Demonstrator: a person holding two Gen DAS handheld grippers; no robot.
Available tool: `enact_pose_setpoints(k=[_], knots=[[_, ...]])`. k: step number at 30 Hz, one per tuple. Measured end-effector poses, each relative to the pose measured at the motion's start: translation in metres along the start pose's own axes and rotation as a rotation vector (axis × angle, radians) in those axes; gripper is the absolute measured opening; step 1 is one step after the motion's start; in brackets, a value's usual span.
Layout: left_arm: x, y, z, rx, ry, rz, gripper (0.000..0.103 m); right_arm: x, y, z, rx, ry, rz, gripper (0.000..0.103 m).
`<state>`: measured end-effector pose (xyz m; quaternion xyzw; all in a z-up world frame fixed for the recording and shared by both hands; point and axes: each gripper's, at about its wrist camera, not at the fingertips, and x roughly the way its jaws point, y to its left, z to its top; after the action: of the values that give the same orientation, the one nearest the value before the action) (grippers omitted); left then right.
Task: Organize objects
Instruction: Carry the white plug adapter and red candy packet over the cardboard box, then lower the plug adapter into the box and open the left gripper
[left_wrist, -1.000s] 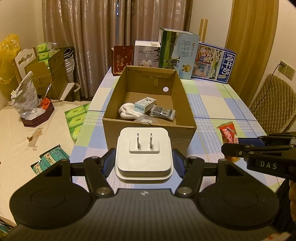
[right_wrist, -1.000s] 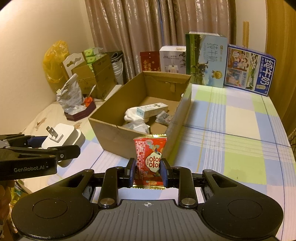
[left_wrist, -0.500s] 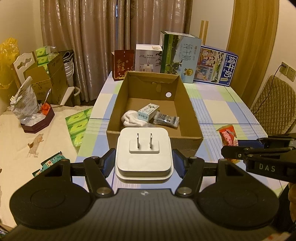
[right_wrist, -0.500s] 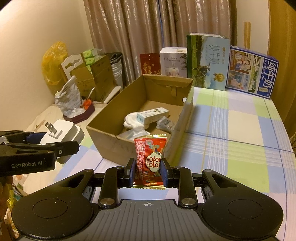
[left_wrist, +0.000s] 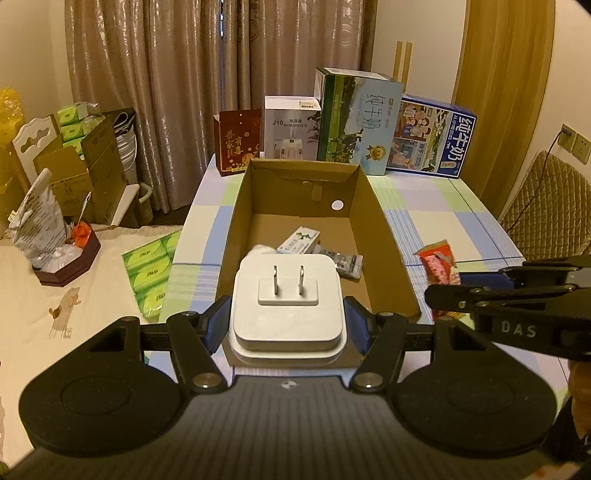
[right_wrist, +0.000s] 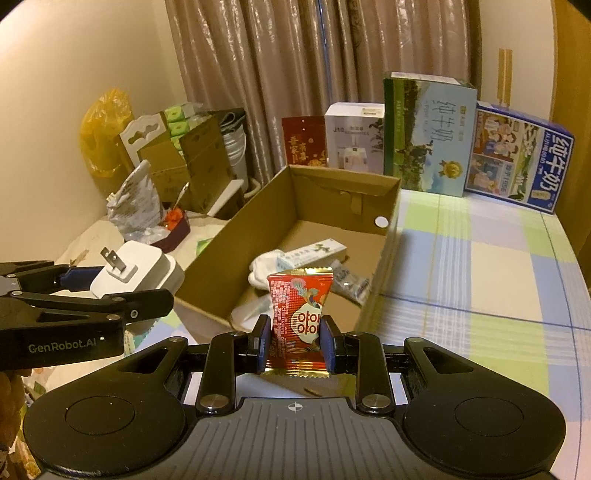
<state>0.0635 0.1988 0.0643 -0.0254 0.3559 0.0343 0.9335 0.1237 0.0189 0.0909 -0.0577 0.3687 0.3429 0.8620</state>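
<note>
Two grips, left wrist view: the left gripper (left_wrist: 287, 322) has its blue-padded fingers (left_wrist: 217, 325) pressed on the sides of a white square plastic plug adapter (left_wrist: 287, 312), prongs facing up; the side grip keeps the prongs clear.
Adapter's place: held in the air just over the near wall of the open brown cardboard box (left_wrist: 384, 236), likely so it can be lowered straight in.
Box contents: a white sock (left_wrist: 262, 249), a small white-and-green carton (left_wrist: 298, 240) and a silvery printed packet (left_wrist: 347, 261) lie on the floor; the far half looks bare.
In the way: the near wall sits under the adapter, and the sock and carton lie just beyond it.
Neighbour: the right gripper (left_wrist: 443, 291) reaches in from the right edge with a red snack sachet (left_wrist: 437, 262) beside the box's right wall.
Right wrist view, grip: the right gripper (right_wrist: 295, 345) stands narrow, its pads clamping the red foil snack sachet (right_wrist: 299, 317) upright by its lower part.
Sachet's place: above the checked tablecloth (right_wrist: 480, 280), near the box's (right_wrist: 343, 192) near right corner.
Crowding: the left gripper (right_wrist: 107, 291) with the adapter (right_wrist: 136, 273) hangs at the left, well apart; both loads seem bound for one box.
Surroundings: tall milk cartons (right_wrist: 428, 136) and a white humidifier box (right_wrist: 352, 136) stand behind the box, out of the way.
</note>
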Motion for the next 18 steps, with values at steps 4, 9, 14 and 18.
enact_pose_setpoints(k=[4, 9, 14, 18], knots=[[0.01, 0.005, 0.012, 0.005, 0.006, -0.008, 0.06, 0.013, 0.0, 0.008, 0.0, 0.008, 0.007, 0.026], [0.023, 0.01, 0.024, 0.018, 0.014, -0.006, 0.06, 0.028, -0.005, 0.016, 0.011, 0.021, 0.011, 0.026], [0.038, 0.016, 0.035, 0.031, 0.026, -0.005, 0.06, 0.043, -0.011, 0.023, 0.021, 0.031, 0.012, 0.026], [0.05, 0.017, 0.041, 0.043, 0.037, -0.008, 0.06, 0.054, -0.017, 0.027, 0.03, 0.039, 0.013, 0.026]])
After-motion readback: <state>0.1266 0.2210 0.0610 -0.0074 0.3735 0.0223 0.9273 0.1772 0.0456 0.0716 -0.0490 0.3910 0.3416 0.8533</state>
